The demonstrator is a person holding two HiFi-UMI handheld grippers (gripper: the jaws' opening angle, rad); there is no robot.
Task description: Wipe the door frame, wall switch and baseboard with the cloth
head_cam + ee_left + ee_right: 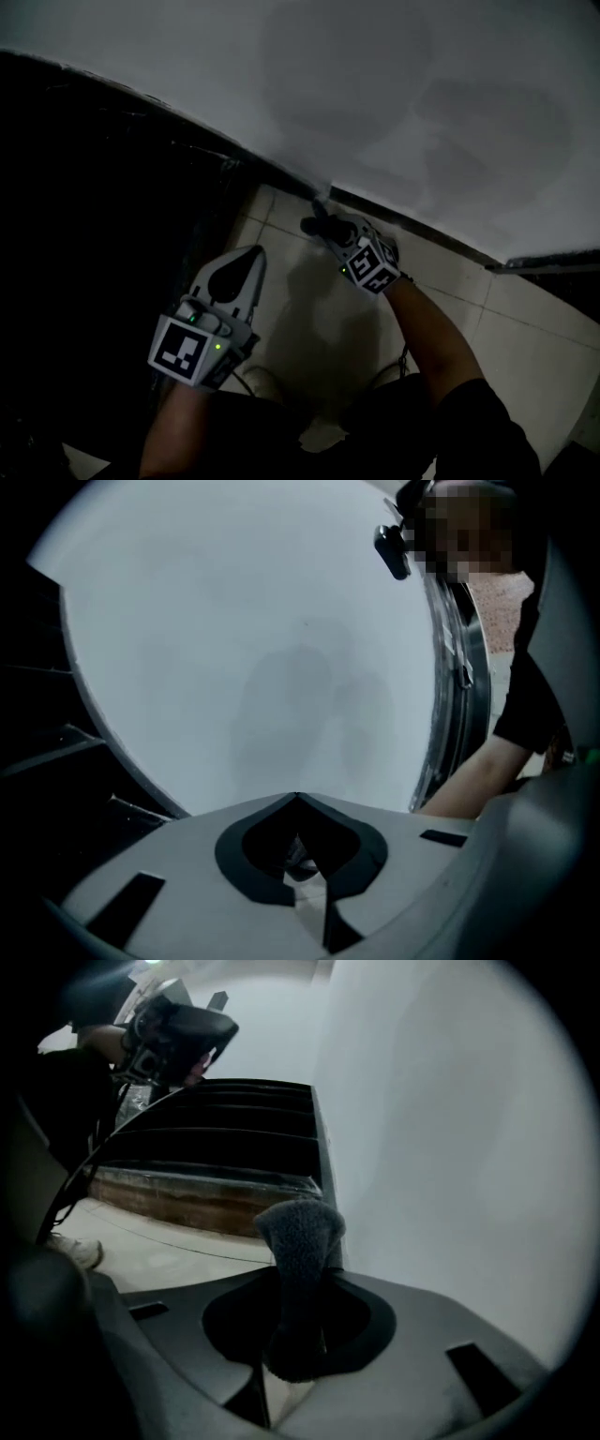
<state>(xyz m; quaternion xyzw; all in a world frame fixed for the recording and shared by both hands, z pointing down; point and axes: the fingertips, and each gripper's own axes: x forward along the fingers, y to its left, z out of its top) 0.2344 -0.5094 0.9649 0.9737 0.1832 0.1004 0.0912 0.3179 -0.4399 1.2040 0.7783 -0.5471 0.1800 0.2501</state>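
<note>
Quick status from us: the right claw (328,229) is clamped on the dark grey fuzzy cloth (298,1238). In the right gripper view, a bunched wad of it sticks out past the tips while the rest is pinched down between the 2 jaws. From the head view, that wad sits low on the plain white wall (375,84), right by the end of the dark baseboard strip (422,232), just above the pale tiled floor (525,328). We can't tell if it's actually touching.

The left claw (242,267) is clenched with nothing in it. The left gripper view shows the tips meeting and only empty space behind them. It hangs off to the side, well apart from the wall.

As for handling, we reckon this cloth is light, soft and floppy, basically no stiffness. Its nap looks grippy rather than slippery, so a firm pinch through the middle of a folded bunch should hold fine. We'd keep a decent tuft poking out front so fabric, not hard jaw, meets the baseboard. Too little sticking out and we'd risk scraping the paint.
</note>
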